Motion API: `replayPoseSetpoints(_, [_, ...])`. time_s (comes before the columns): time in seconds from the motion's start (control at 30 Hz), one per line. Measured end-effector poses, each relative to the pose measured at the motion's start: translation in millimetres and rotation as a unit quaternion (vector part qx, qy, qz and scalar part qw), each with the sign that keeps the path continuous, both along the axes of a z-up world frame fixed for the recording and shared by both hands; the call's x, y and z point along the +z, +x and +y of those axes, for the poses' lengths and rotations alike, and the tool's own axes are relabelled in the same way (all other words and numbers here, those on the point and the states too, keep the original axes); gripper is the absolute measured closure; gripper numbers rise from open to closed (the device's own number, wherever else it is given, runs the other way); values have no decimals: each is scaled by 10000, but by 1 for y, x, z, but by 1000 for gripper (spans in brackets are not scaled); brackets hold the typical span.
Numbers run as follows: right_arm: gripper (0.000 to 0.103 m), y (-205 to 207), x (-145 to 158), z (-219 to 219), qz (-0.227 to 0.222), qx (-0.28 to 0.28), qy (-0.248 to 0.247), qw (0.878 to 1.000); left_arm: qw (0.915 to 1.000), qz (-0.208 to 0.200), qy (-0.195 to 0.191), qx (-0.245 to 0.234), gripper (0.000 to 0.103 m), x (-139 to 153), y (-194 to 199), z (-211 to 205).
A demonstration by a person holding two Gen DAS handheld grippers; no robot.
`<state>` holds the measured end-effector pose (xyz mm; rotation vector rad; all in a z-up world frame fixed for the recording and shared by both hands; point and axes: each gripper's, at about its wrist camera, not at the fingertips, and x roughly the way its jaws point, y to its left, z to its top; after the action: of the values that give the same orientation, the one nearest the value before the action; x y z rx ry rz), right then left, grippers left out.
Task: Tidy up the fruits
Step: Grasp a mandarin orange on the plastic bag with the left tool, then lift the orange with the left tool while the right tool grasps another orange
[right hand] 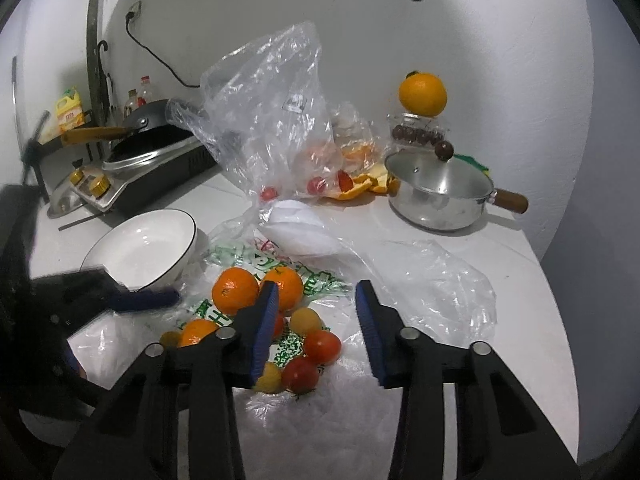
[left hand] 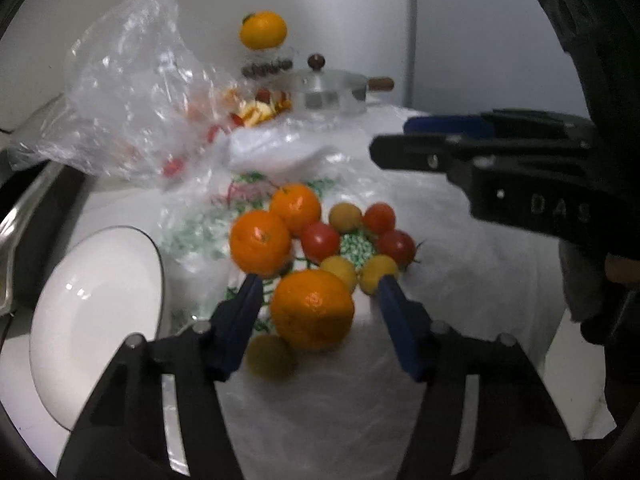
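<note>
White counter [right hand: 460, 264], matte and flat, with a smooth wall behind it. A stove with a dark pan [right hand: 152, 148] sits far left. A steel lidded saucepan [right hand: 440, 196] with a wooden handle stands far right, and 1 large orange [right hand: 422, 93] is perched on a clear box behind it.

Crinkled clear plastic bag [right hand: 264, 108] stands upright at centre far, a few small red fruits inside. A flattened printed bag [left hand: 200, 236] lies under the loose fruit.

White glazed bowl [left hand: 96, 320], round with a dark rim, stands empty to the left of the pile.

Fruit pile at centre near: 3 mandarins, dimpled skin, and about 8 cherry tomatoes, smooth, red and yellow.

Left gripper [left hand: 316, 284]: blue ribbed pads straddle the nearest mandarin [left hand: 312, 308]. There is a gap at each side and no contact visible, so it is open around the fruit.

Right gripper [right hand: 316, 292]: jaws part-open and empty, hovering above the right edge of the pile, over a red tomato [right hand: 322, 346].

Step, as judged: the first picks, with nothing yet sorted into the bowl.

Next move: the left gripper needs to close gently on the mandarin across its widest part, since the skin is soft and the round shape could roll away. After that, lift it and carry it left to the bowl.
</note>
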<state>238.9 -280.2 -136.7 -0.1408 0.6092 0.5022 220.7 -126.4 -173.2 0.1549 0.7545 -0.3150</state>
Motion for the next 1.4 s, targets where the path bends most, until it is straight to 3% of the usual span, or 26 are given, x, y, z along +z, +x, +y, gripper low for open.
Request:
replayPoseSetpoints(0.17, [63,12,-5,3,126,98,76,9998,9999,126,18,-47,43,-6,4,1])
replayPoseSetpoints(0.27, [63,19,-10,8,216,156,104,9996,9996,265,-19,-86,55,-10,6,4])
replayPoseSetpoints(0.57, [63,37,-25,25,585,264,15,9979,9993,236,-144,-248,56,-5,1,5])
replayPoseSetpoints(1.07, [63,55,-36,39,1021,309,-51,9943,9977,-265,-622,60,56,25,1,38])
replayPoseSetpoints(1.4, [63,63,-40,46,1197,246,19,9925,9962,-471,-696,211,56,36,-9,55])
